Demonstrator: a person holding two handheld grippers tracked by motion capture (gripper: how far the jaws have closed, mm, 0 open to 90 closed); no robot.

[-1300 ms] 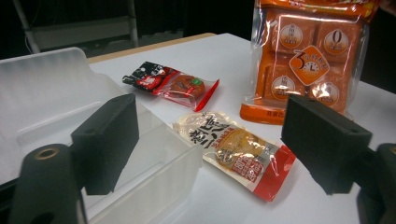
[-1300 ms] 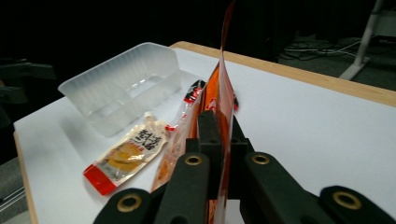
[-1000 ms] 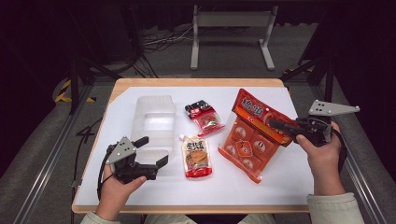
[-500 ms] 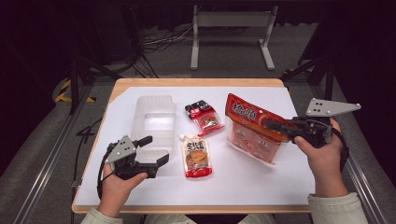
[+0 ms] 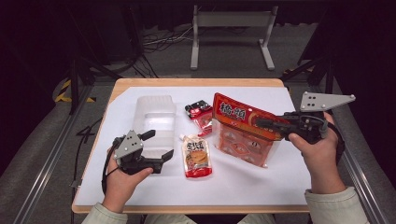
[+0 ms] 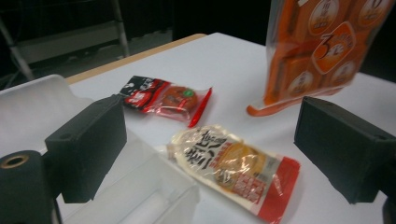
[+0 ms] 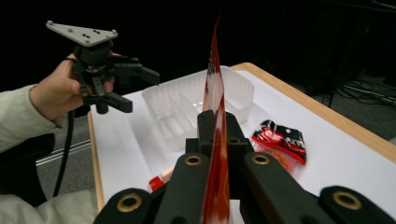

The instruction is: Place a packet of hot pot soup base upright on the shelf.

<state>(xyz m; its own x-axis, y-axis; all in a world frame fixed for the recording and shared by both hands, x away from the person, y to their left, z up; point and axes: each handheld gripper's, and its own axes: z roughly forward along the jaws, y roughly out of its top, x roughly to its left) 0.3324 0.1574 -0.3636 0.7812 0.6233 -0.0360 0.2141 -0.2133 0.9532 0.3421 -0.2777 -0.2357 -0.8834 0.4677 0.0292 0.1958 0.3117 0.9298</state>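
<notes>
My right gripper (image 5: 262,122) is shut on the top edge of a large orange-red snack bag (image 5: 243,137). The bag hangs upright, its lower edge at the white table; it also appears in the left gripper view (image 6: 317,51). In the right gripper view the bag (image 7: 215,154) stands edge-on between the closed jaws (image 7: 217,128). My left gripper (image 5: 161,143) is open at the table's front left. Its jaws have just been opening a little, with nothing between them. Ahead of it (image 6: 212,140) lies a white and red sauce pouch (image 6: 238,168), which the high view also shows (image 5: 196,157).
A clear plastic compartment tray (image 5: 154,116) sits at the back left, right beside the left gripper. A small red and black packet (image 5: 201,114) lies between the tray and the bag. A white sheet (image 5: 233,186) covers the wooden table. A metal stand (image 5: 231,32) stands beyond the far edge.
The right gripper has risen and lifted the orange bag from lying flat to hanging upright, a little further left. The left hand stays where it was.
</notes>
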